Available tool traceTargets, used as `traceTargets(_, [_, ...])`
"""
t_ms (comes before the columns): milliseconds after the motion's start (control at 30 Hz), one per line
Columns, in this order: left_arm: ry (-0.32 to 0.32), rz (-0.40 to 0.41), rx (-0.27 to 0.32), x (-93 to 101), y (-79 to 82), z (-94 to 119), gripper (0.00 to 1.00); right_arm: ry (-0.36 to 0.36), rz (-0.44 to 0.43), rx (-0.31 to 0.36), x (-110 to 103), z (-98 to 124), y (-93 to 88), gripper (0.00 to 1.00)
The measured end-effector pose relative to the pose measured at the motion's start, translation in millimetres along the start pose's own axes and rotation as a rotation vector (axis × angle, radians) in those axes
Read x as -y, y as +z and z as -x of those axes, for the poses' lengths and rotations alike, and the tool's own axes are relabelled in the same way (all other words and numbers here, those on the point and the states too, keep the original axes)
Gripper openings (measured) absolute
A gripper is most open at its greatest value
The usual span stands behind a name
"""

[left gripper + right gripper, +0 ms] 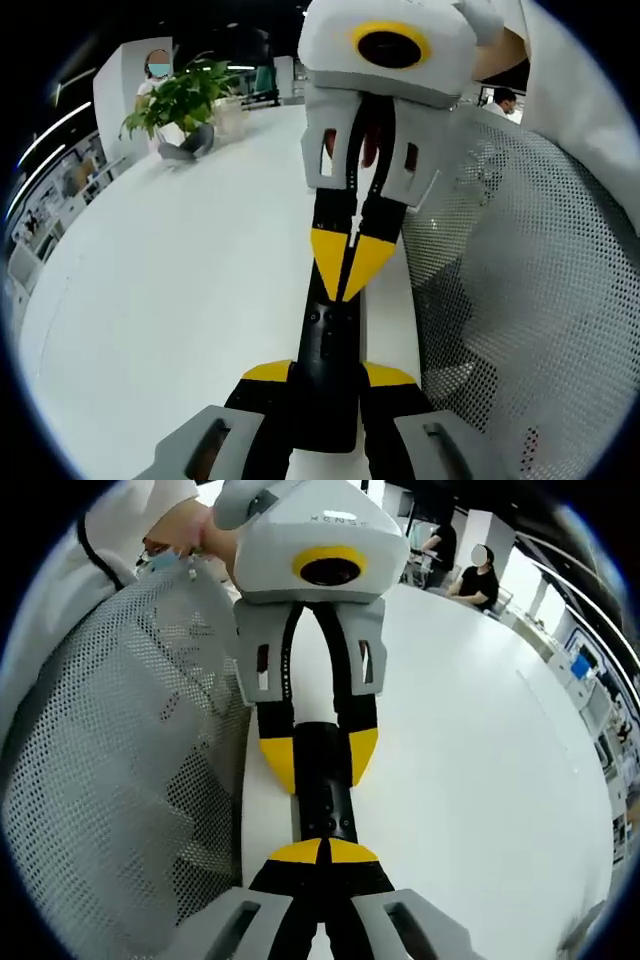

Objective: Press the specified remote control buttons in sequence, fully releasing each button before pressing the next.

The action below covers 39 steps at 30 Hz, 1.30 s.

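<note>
— Black remote (pixel 328 370), where is it?
— At the desk (pixel 180 300) edge, clamped between my left tongs (pixel 328 378). My right tongs (pixel 322 852) point down, tips closed together, touching its far end.

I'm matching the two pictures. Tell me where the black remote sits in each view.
Left gripper view: remote at bottom centre, clamped between the left gripper's yellow fingers.
Right gripper view: remote at centre, just above the bottom yellow fingers.
Shared landmark: grey mesh chair back, right of it in the first, left in the second.
</note>
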<state>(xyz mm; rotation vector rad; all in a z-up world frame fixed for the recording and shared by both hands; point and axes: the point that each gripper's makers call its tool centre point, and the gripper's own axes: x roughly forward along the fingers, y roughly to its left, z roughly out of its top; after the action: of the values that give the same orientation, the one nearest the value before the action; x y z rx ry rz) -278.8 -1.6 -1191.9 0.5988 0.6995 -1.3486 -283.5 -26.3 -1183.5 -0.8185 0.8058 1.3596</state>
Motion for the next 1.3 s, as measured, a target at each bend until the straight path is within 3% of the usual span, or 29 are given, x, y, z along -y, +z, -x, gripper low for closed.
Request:
traceTargets(67, [-0.001,0.000,0.008,0.7,1.3,1,0.24,0.021,-0.014,-0.058,0,-1,0.1,0.00])
traceTargets(200, [-0.001,0.003,0.010,1.1,1.6,1,0.24,0.010,-0.038,-0.095,1,-3,0.0,0.00])
traceTargets(300, [0.000,0.004,0.011,1.2,2.1,2,0.24,0.004,-0.024,-0.083,0,-2,-1.5,0.00])
traceTargets(467, [-0.005,-0.007,0.002,1.9,2.7,2,0.24,0.000,-0.108,0.001,0,1,-1.8,0.00])
traceTargets(600, [-0.010,-0.005,-0.006,1.6,1.8,1,0.24,-0.004,-0.083,0.030,-2,2,-1.9,0.00])
traceTargets(833, [-0.030,-0.029,-0.045,1.8,0.5,-1,0.24,0.032,-0.120,0.041,0,4,-2.0,0.00])
traceTargets(1067, [-0.021,-0.018,-0.036,2.1,-0.1,-1,0.24,0.030,-0.131,0.015,3,9,-13.4,0.00])
traceTargets(1133, [-0.020,-0.018,-0.036,1.8,-0.2,-2,0.25,0.028,-0.115,0.007,2,8,-12.5,0.00])
traceTargets(1200, [-0.022,-0.019,-0.033,1.6,-0.4,-2,0.24,0.021,-0.058,-0.045,3,7,-12.8,0.00])
traceTargets(1233, [-0.024,-0.018,-0.031,1.6,-0.4,-2,0.24,0.013,-0.070,-0.065,2,6,-12.1,0.00])
traceTargets(1300, [-0.024,-0.023,-0.030,1.2,-0.7,-2,0.24,0.004,0.021,-0.106,3,4,-11.8,0.00])
